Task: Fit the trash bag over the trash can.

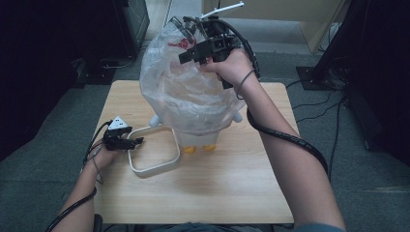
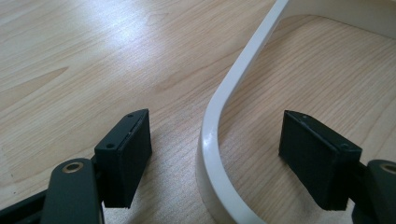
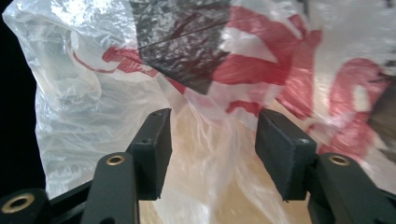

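My left claw [image 1: 137,141] rests low on the wooden tabletop [image 1: 232,183] at its left side, its jaws standing apart on either side of the white frame [image 1: 153,166], a rounded loop of flat white band that lies on the wood. In the left gripper view the band [image 2: 212,140] curves up between my two black pads [image 2: 133,149]; neither pad touches it, and bare wood shows on both sides. My right claw [image 1: 186,56] is held high over the far edge of the tabletop, up against the top of the clear plastic bag [image 1: 183,92], which is thin, crinkled and printed with red marks. The bag hangs draped over a white toy figure [image 1: 196,140] with yellow feet [image 1: 189,149] that stands near the middle of the tabletop, just beside the far right corner of the white frame. In the right gripper view my jaws stand apart, with loose folds of the bag [image 3: 93,102] billowing in the gap between them, and the pads [image 3: 156,144] do not press on the film. Whether a fold brushes one pad I cannot tell. A black cable [image 1: 285,135] trails from my right claw down along my forearm.
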Action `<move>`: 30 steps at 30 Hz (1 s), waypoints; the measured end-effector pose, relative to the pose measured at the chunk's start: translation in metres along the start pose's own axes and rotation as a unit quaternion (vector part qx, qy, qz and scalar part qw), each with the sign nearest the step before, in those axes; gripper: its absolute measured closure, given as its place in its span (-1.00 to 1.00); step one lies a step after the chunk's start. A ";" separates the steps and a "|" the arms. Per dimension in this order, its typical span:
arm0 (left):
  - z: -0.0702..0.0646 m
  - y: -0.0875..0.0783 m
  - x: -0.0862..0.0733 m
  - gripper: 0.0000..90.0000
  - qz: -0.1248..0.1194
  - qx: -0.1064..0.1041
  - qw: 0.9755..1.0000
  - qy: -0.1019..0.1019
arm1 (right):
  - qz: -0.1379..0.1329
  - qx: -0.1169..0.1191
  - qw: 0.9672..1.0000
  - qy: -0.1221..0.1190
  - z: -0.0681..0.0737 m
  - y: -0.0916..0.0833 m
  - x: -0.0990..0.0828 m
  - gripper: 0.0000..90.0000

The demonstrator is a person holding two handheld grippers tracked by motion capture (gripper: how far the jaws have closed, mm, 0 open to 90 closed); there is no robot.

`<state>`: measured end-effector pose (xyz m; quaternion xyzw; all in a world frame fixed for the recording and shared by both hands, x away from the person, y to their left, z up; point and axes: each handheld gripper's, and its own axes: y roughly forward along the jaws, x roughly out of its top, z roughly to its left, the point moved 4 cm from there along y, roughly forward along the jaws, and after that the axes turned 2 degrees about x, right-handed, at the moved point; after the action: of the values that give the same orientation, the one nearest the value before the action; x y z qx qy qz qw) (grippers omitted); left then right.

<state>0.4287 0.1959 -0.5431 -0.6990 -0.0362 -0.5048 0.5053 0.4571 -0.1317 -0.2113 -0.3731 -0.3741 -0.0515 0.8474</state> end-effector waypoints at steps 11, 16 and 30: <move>0.000 0.000 0.000 -0.44 0.000 0.000 1.000 0.000 | -0.027 0.034 0.999 0.017 0.000 -0.031 0.004 0.35; 0.000 0.000 0.000 -0.44 0.000 0.000 1.000 -0.001 | -0.061 0.074 0.995 0.000 0.025 -0.038 0.018 0.38; 0.000 0.000 0.000 -0.44 -0.001 -0.003 1.000 -0.001 | -0.043 0.056 0.998 -0.007 0.027 0.043 0.022 0.35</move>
<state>0.4282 0.1959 -0.5431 -0.7006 -0.0356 -0.5047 0.5031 0.4725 -0.0784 -0.2100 -0.3095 -0.3977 -0.0641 0.8614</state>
